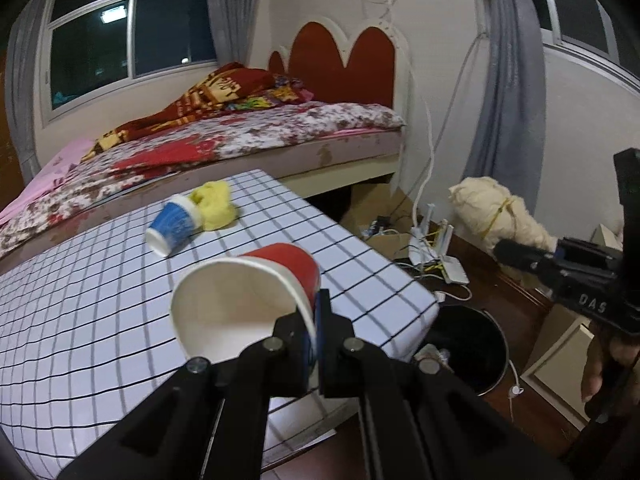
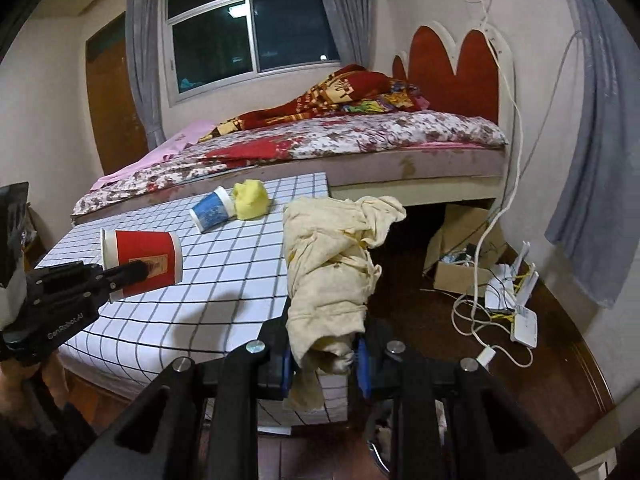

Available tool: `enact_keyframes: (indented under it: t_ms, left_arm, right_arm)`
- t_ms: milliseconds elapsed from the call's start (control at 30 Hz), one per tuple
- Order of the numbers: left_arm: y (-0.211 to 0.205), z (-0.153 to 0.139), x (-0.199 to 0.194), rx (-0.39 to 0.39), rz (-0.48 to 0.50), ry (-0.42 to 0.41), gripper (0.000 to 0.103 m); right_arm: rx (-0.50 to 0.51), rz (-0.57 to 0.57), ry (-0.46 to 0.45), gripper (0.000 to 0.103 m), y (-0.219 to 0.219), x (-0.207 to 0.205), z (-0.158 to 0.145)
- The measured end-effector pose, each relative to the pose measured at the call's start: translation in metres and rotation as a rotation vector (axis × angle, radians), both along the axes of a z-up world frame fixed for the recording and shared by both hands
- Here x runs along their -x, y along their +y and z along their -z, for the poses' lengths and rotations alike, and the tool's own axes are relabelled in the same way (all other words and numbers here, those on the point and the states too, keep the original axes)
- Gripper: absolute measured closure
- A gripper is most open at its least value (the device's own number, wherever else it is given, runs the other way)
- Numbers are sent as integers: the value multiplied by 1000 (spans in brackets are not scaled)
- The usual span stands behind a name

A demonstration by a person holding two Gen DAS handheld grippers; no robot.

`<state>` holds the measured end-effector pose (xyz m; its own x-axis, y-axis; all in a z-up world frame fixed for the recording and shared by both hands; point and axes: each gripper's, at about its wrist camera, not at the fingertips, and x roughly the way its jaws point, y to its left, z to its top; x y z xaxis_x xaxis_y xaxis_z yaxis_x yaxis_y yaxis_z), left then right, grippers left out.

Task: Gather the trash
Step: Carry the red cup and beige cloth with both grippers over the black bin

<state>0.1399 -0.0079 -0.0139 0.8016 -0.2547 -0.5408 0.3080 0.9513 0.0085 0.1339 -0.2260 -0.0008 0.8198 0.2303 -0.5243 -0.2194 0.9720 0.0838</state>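
Now left fingers [image 1: 316, 322] pinch the red paper cup [image 1: 244, 300] rim, over the desk [image 1: 80, 320]. Right fingers [image 2: 322, 354] squeeze a cream cloth wad [image 2: 328, 264], w/ black bin [image 1: 476, 344] just beyond desk edge.

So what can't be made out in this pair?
- Trash bin: left wrist view, contents too dark, near side behind the left tongs.
- Red cup print: right wrist view, too small to read.
- Right tongs: pads hidden by the cream rag.
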Motion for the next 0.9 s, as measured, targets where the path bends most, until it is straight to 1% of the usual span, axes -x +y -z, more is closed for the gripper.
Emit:
enact_keyframes:
  t_ms: [367, 600, 900]
  left_arm:
    - [-60, 9, 0, 7, 108, 24, 100]
    - [-98, 18, 4, 17, 191, 48, 100]
    - [-152, 39, 9, 39, 306, 112, 100]
  right_arm:
    - [-3, 84, 41, 77, -45, 9, 15]
    - [3, 143, 84, 77, -78, 13, 31]
    - [2, 234, 152, 77, -129, 26, 57]
